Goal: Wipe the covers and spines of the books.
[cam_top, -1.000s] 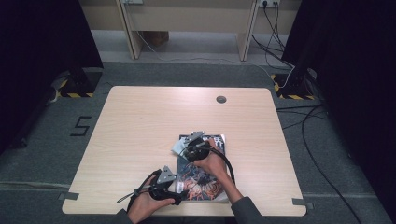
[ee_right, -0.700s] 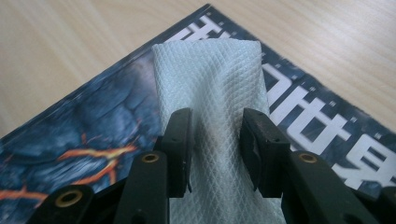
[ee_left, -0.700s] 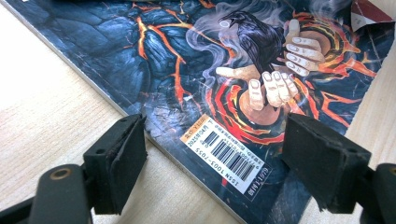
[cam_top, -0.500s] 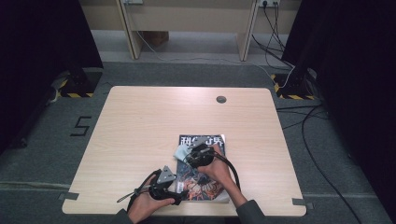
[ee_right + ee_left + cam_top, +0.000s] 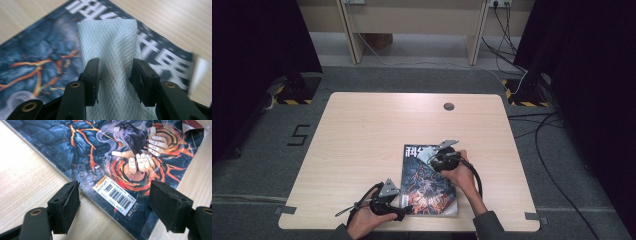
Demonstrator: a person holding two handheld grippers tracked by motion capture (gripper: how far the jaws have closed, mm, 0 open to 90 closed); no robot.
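Dim room, grey carpet floor [image 5: 262, 165], black curtains at both sides; pale wooden table [image 5: 362, 130] in the middle, a round cable hole [image 5: 448, 106] near its far edge. Magazine [image 5: 424, 182] lies flat on the near half of the table, dark cover with orange lava art, white title letters at its far end; barcode sticker [image 5: 116, 195] at the near corner.

Left gripper [image 5: 404, 212] rests low at the magazine's near left corner; jaws stand wide apart, one over bare wood, one over the cover, the corner between them, pads not pressing on it.

Right gripper [image 5: 435, 161] sits over the magazine's far end, by the title; white cloth [image 5: 110, 50] bunched between its jaws, both pads against it; jaws have just been opening, cloth between them.
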